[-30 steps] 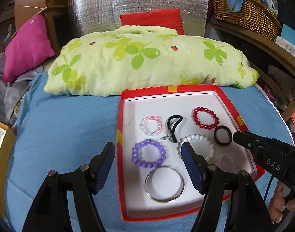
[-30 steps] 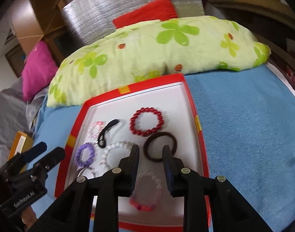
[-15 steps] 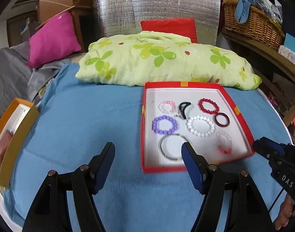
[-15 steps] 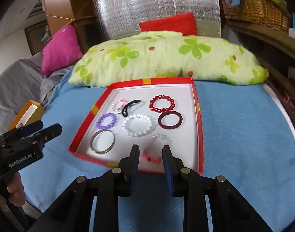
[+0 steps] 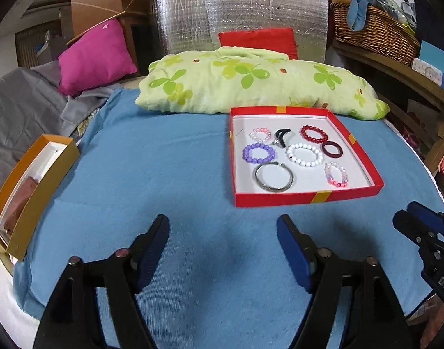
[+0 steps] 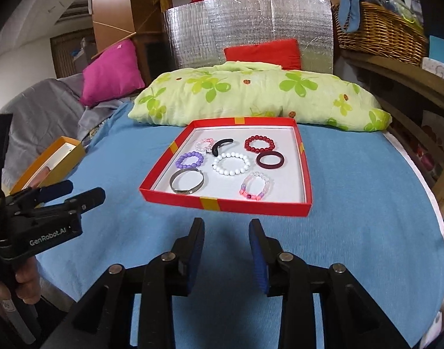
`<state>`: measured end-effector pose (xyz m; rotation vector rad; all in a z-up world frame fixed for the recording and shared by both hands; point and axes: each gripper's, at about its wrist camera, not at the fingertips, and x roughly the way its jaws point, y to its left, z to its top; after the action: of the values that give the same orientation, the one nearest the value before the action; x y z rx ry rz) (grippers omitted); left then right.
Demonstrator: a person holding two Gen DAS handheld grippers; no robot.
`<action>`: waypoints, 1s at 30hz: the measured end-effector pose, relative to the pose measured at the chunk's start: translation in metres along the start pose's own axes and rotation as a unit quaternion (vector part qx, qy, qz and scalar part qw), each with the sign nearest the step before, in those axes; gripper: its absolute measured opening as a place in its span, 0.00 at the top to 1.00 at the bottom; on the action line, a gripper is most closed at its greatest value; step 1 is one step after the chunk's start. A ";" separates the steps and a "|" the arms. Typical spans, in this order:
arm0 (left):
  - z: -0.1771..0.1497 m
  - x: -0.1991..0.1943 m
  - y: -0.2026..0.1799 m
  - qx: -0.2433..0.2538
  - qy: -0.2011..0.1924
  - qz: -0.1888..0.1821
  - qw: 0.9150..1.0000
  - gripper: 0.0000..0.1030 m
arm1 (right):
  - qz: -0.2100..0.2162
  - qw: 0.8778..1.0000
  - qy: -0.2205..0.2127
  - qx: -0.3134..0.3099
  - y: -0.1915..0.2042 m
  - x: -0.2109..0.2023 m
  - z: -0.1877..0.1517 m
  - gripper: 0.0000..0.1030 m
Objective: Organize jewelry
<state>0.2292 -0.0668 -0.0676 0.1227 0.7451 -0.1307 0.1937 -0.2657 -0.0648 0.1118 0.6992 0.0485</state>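
A red tray [image 5: 309, 197] [image 6: 222, 205] with a white floor lies on the blue cloth. In it lie several bracelets: purple beads [image 5: 258, 153] [image 6: 189, 159], white beads [image 5: 304, 154] [image 6: 231, 163], red beads [image 5: 314, 133] [image 6: 259, 144], a silver bangle [image 5: 274, 177] [image 6: 187, 181], a dark ring [image 5: 332, 149] [image 6: 270, 160], a pink-clear bracelet [image 5: 335, 174] [image 6: 255, 186], a small pink one [image 5: 260, 134] and a black clasp [image 5: 281, 137]. My left gripper [image 5: 223, 232] is open and empty, well short of the tray. My right gripper [image 6: 226, 237] is partly open and empty, just before the tray's near edge.
An orange box [image 5: 32, 186] [image 6: 51, 164] lies at the cloth's left edge. A green flowered pillow [image 5: 259, 81] lies behind the tray, with a pink cushion [image 5: 95, 55], a red cushion and a foil panel beyond. A wicker basket [image 5: 373, 29] stands on the right shelf.
Both grippers have pulled back from over the tray toward the near edge of the cloth. The bracelets lie as before.
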 end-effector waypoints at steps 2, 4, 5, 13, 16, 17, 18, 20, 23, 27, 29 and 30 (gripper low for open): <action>-0.002 0.000 0.002 -0.004 0.001 -0.002 1.000 0.20 | -0.003 1.000 -0.005 0.004 0.002 -0.005 -0.003 0.43; -0.002 0.001 0.003 -0.007 0.001 -0.002 1.000 0.18 | -0.005 1.000 -0.017 0.003 0.005 -0.009 -0.004 0.42; -0.002 0.002 0.004 -0.008 0.000 0.001 1.000 0.17 | -0.007 1.000 -0.018 0.001 0.006 -0.009 -0.004 0.42; 0.004 0.000 0.003 -0.004 -0.020 0.018 1.000 0.16 | -0.019 1.000 -0.017 0.005 0.005 0.000 0.001 0.42; 0.005 0.002 0.002 -0.004 -0.025 0.038 0.999 0.16 | -0.022 1.000 -0.018 0.007 0.003 0.001 0.002 0.42; 0.005 0.002 0.001 -0.004 -0.028 0.050 0.998 0.16 | -0.023 1.000 -0.018 0.008 0.001 0.000 0.002 0.42; 0.006 0.001 0.000 -0.004 -0.029 0.057 0.998 0.16 | -0.024 0.999 -0.019 0.010 0.000 -0.001 0.003 0.42; 0.007 0.001 -0.001 -0.005 -0.027 0.059 0.998 0.16 | -0.025 0.999 -0.020 0.012 -0.002 -0.002 0.003 0.42; 0.007 0.002 0.000 -0.005 -0.015 0.053 0.998 0.16 | -0.028 0.999 -0.022 0.018 -0.007 -0.004 0.004 0.42; 0.007 0.004 -0.005 0.014 -0.011 0.069 0.997 0.16 | -0.027 0.999 -0.024 0.024 -0.011 -0.006 0.005 0.42; 0.007 0.001 -0.007 0.020 -0.022 0.071 0.997 0.16 | -0.028 0.999 -0.023 0.023 -0.011 -0.007 0.005 0.42; 0.007 -0.002 -0.007 0.018 -0.027 0.068 0.997 0.16 | -0.028 0.999 -0.023 0.022 -0.011 -0.007 0.005 0.42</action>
<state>0.2319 -0.0745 -0.0617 0.2030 0.6779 -0.0184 0.1917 -0.2777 -0.0580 0.1359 0.6571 -0.0236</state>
